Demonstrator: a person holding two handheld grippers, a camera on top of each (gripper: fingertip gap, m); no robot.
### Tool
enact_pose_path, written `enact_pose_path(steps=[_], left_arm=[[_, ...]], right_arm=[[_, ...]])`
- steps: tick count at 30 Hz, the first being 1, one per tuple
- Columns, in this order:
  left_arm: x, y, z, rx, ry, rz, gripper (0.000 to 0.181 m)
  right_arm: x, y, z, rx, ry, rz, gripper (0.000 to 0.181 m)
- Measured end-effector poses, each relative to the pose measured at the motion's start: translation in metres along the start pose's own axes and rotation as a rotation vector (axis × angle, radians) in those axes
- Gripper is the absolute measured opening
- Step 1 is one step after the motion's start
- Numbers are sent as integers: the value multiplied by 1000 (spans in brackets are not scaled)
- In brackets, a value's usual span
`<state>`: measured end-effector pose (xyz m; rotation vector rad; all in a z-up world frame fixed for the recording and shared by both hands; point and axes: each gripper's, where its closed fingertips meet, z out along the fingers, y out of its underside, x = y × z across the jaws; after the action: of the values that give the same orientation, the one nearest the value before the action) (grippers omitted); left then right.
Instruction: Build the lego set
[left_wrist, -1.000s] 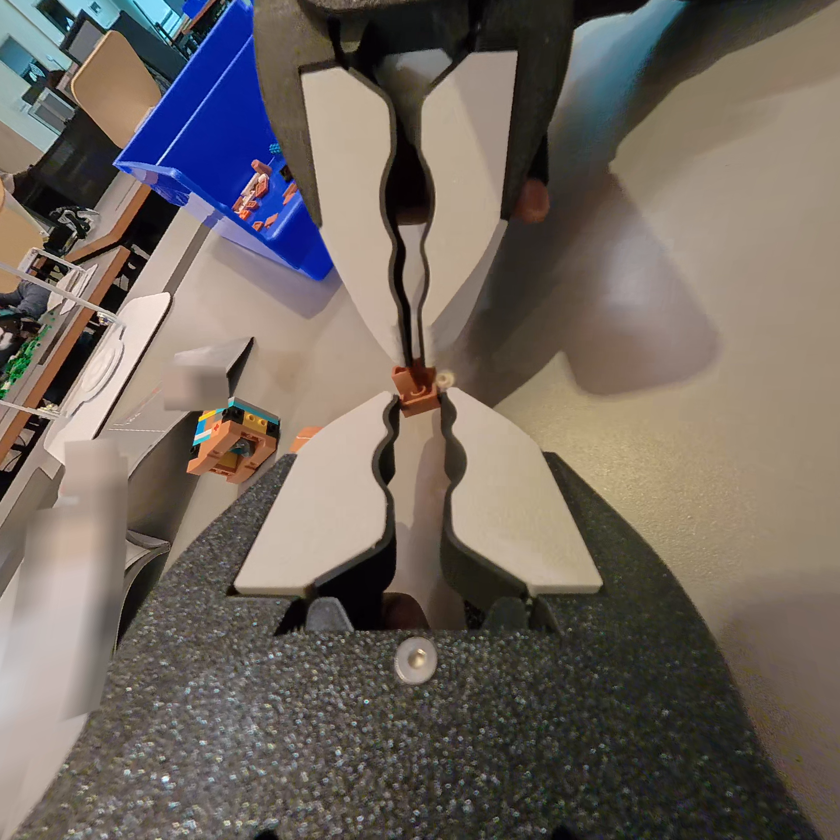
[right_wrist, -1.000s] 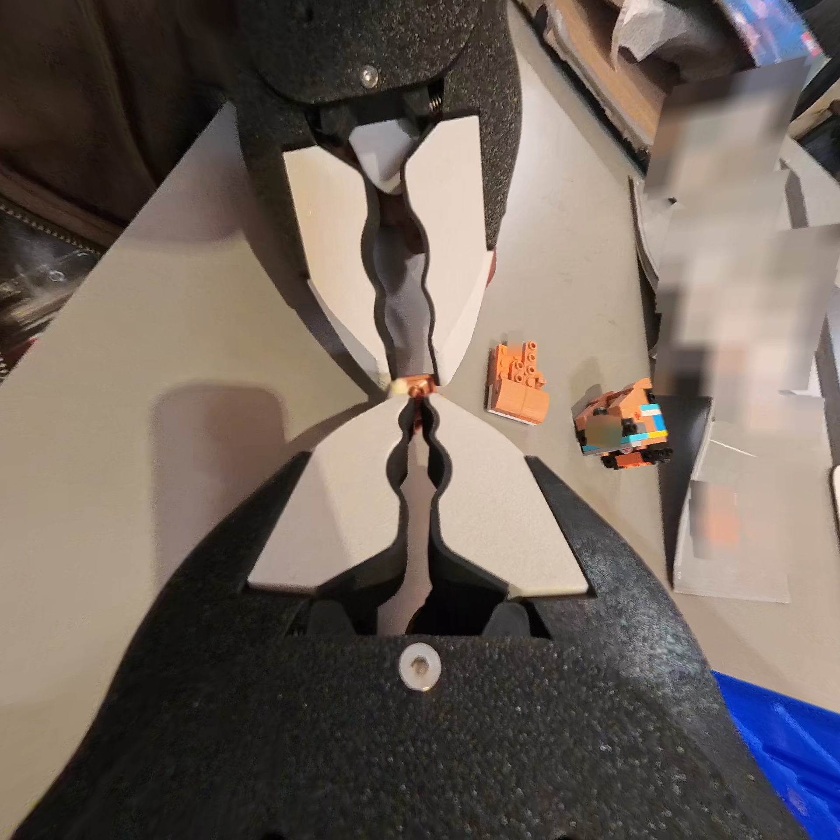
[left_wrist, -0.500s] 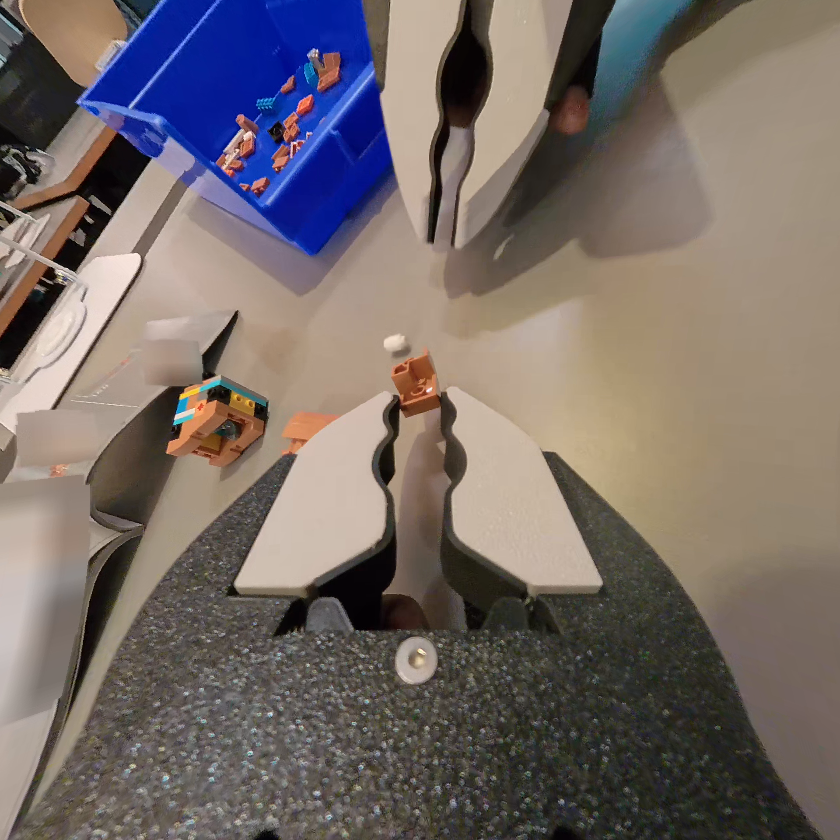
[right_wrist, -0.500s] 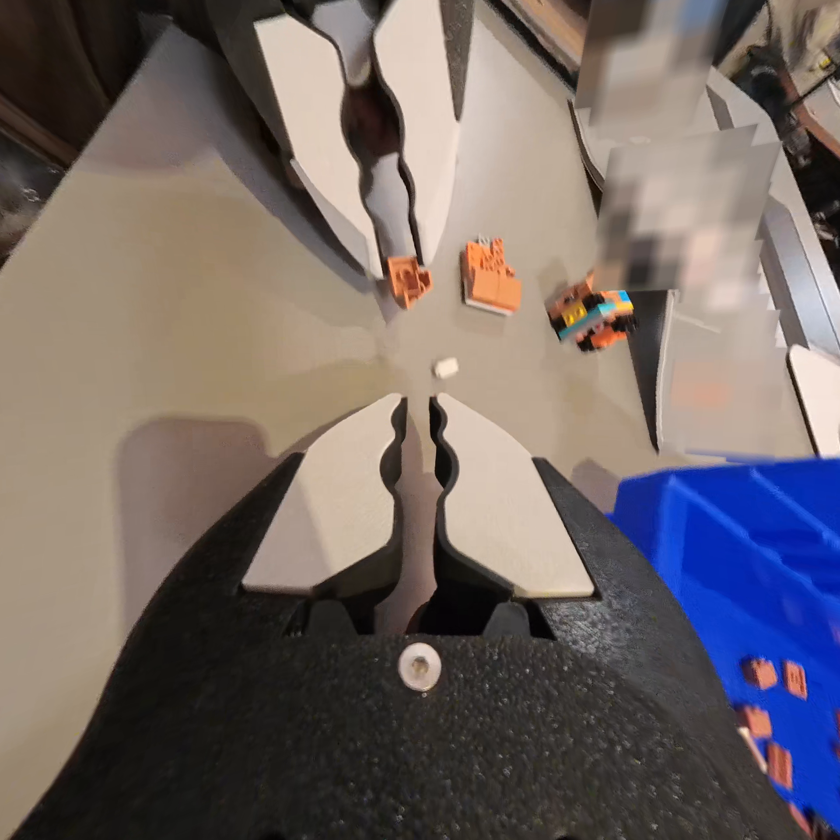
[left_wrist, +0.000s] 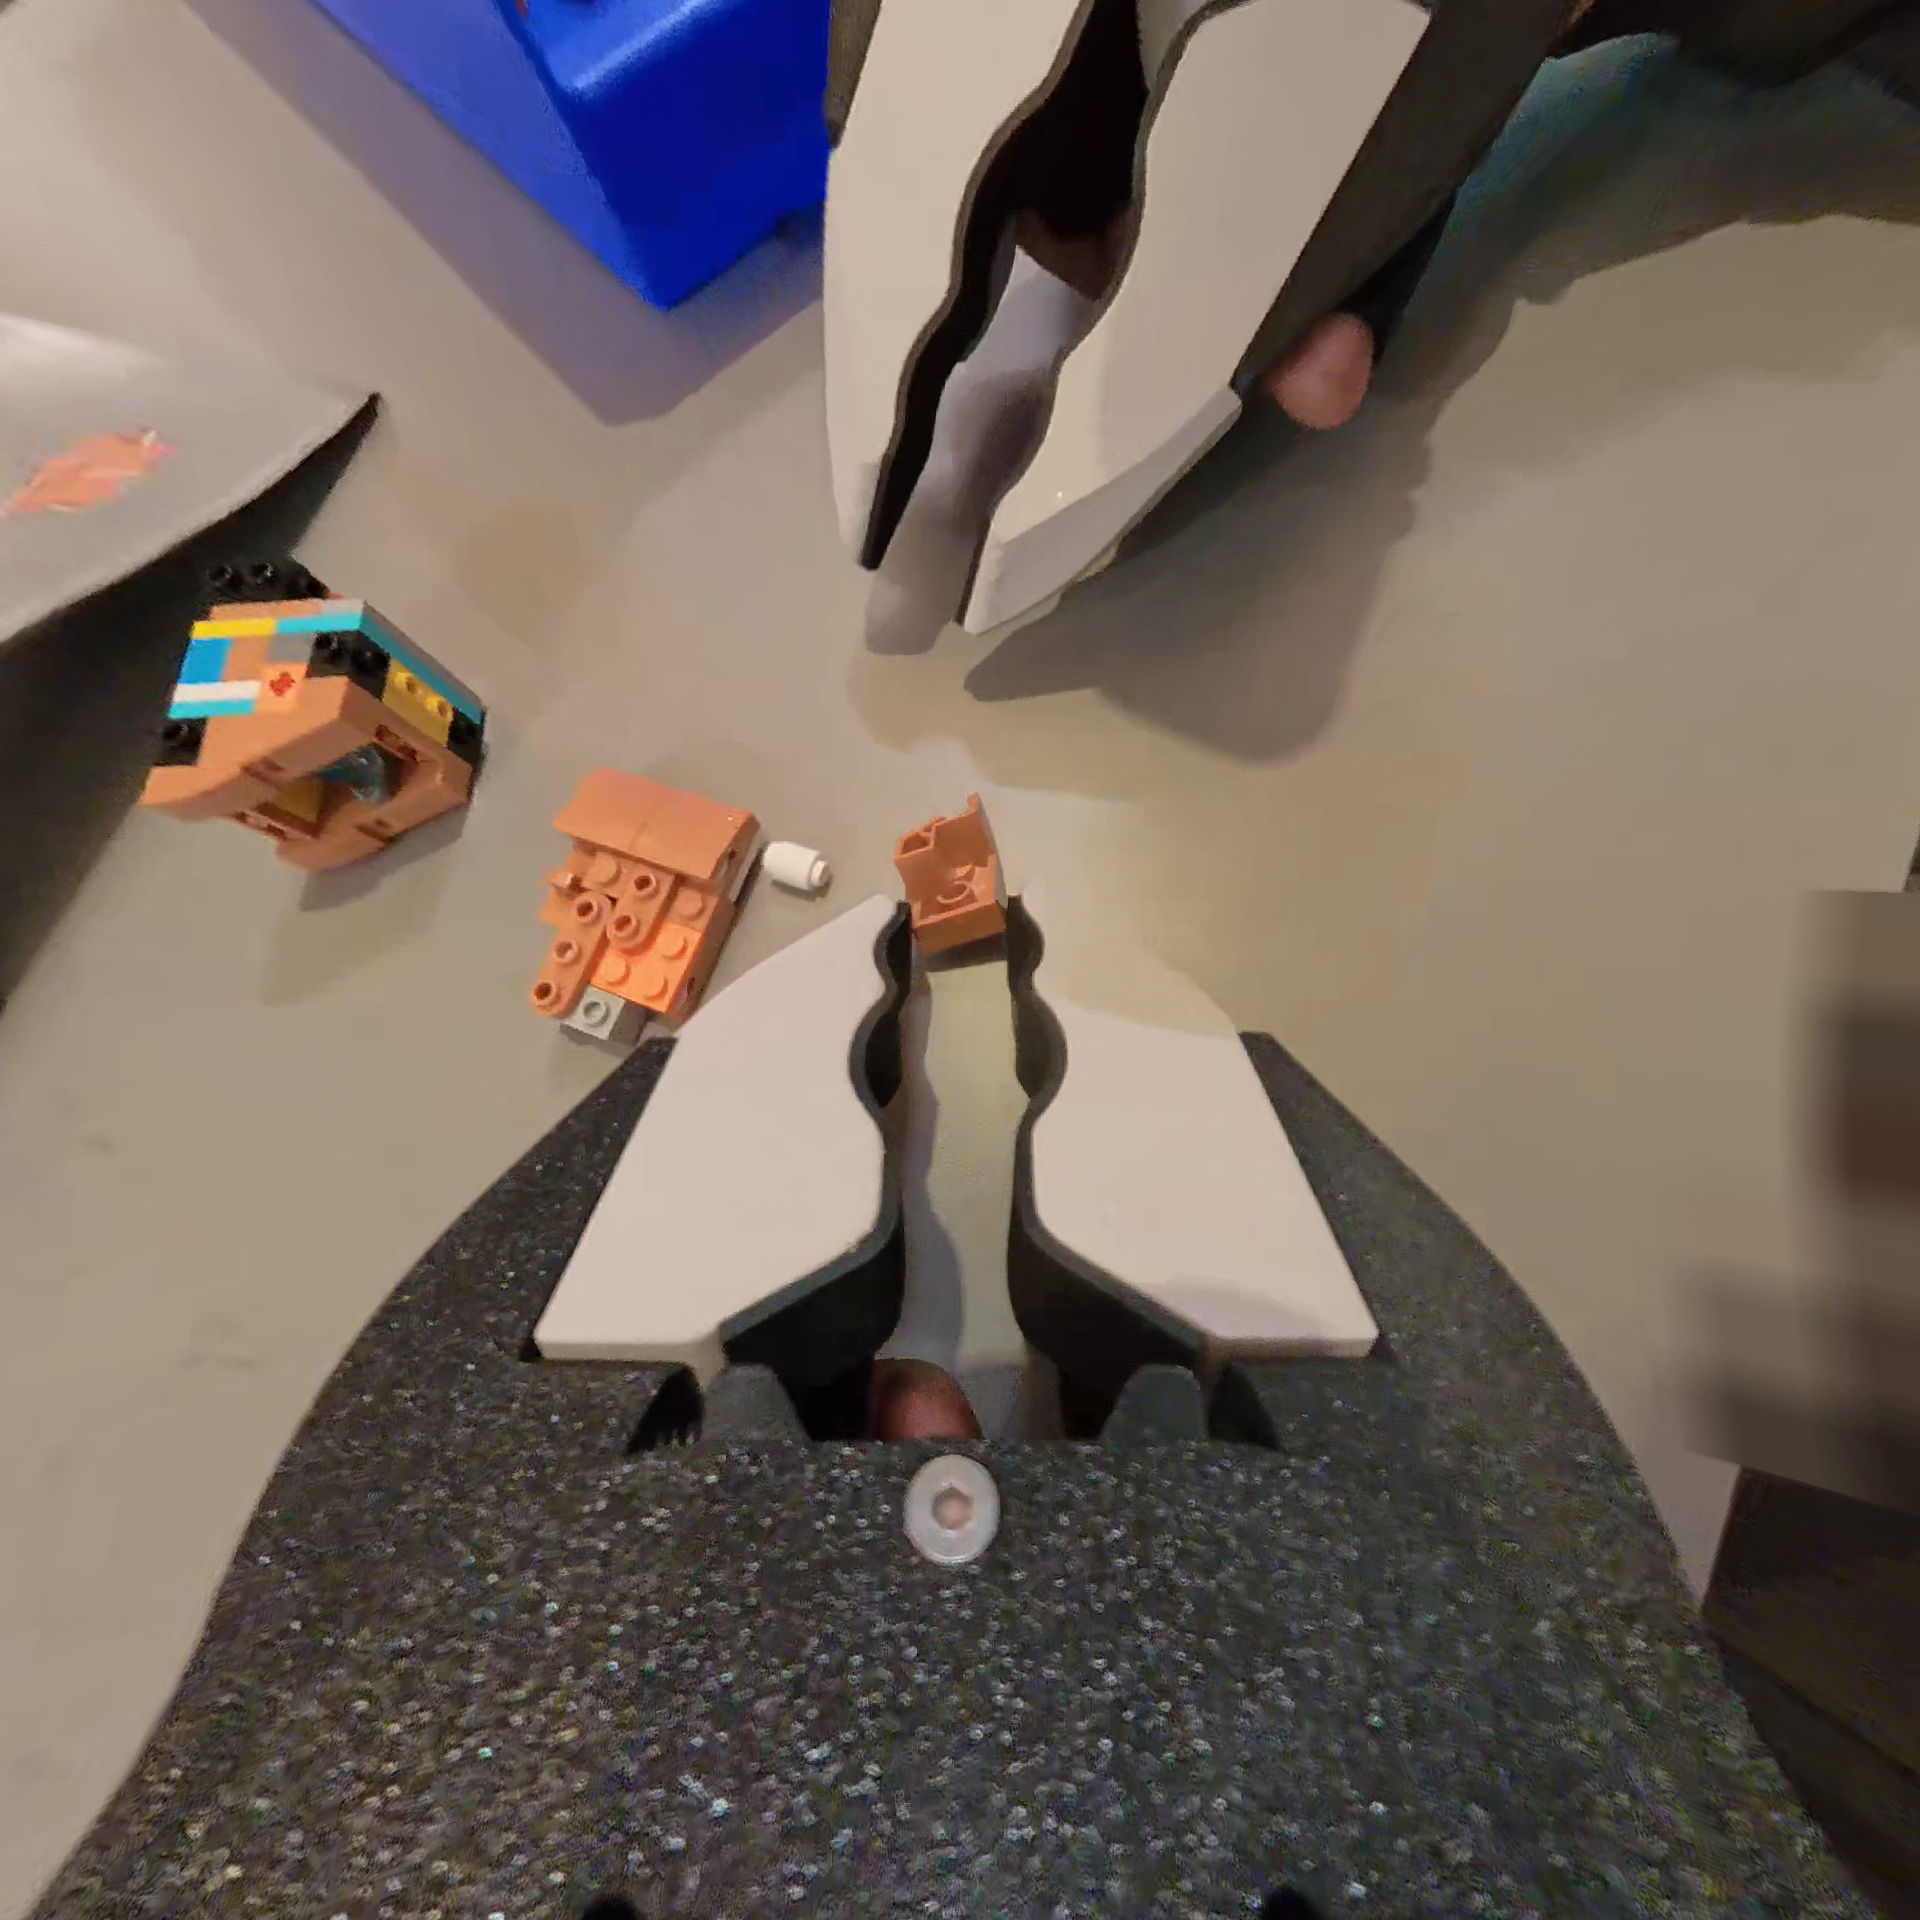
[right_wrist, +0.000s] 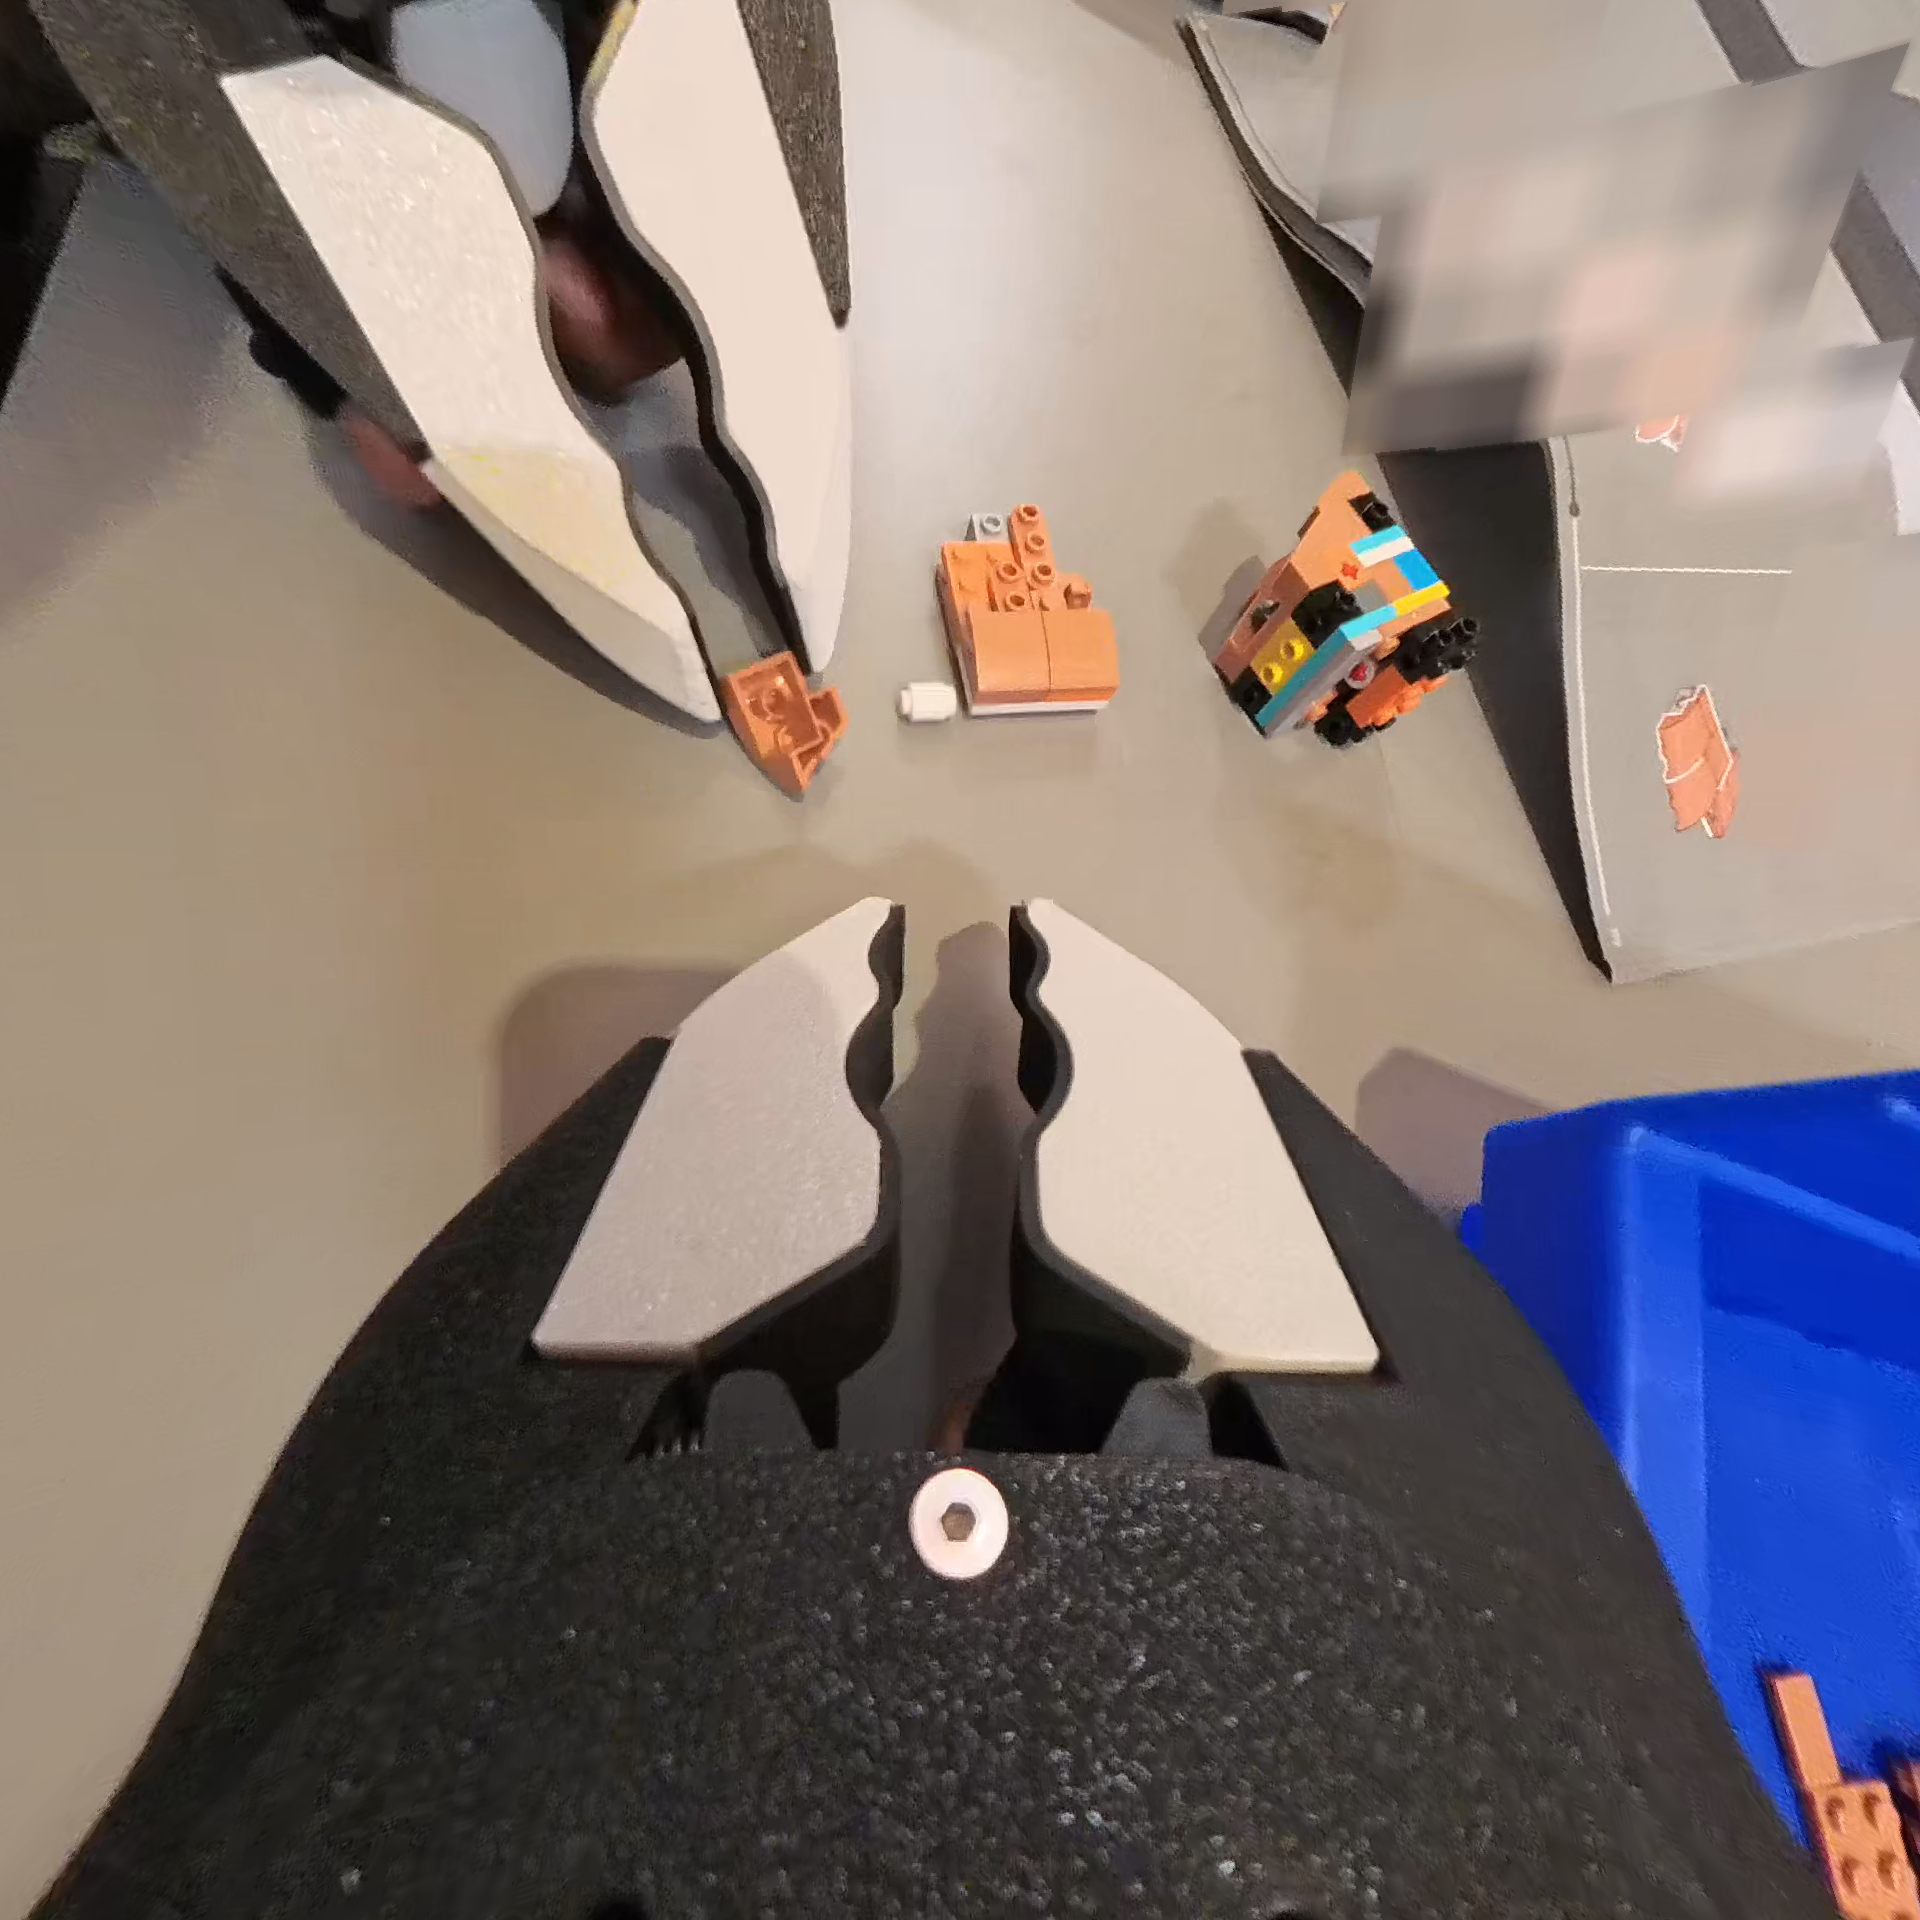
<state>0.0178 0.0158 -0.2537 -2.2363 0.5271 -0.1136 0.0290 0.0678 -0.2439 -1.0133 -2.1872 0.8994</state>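
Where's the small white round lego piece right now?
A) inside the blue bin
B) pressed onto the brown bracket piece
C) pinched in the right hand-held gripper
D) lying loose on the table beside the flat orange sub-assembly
D: the small white round piece lies on the grey table right next to the flat orange sub-assembly, while the right hand-held gripper is empty and the left hand-held gripper holds only the brown bracket piece.

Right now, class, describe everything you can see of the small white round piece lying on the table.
The small white round piece is a tiny stubby cylinder of glossy white plastic with a narrower stud at one end. It lies on its side on the grey table, loose, held by neither gripper. It sits just beside the flat orange sub-assembly, seemingly without touching it, between that and the orange brick pinched in the left gripper.
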Motion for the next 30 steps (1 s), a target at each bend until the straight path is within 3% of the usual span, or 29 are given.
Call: enact_pose_path(steps=[12,20,30], left_arm=[[-7,-1,-16,39,19,-112,25],[-45,11,-35,-36,-259,-173,21],[-60,39,-28,-195,-384,-186,12]], right_arm=[[6,-1,8,-49,115,-34,17],[8,0,5,-42,166,-57,15],[5,0,2,-34,184,-97,13]])
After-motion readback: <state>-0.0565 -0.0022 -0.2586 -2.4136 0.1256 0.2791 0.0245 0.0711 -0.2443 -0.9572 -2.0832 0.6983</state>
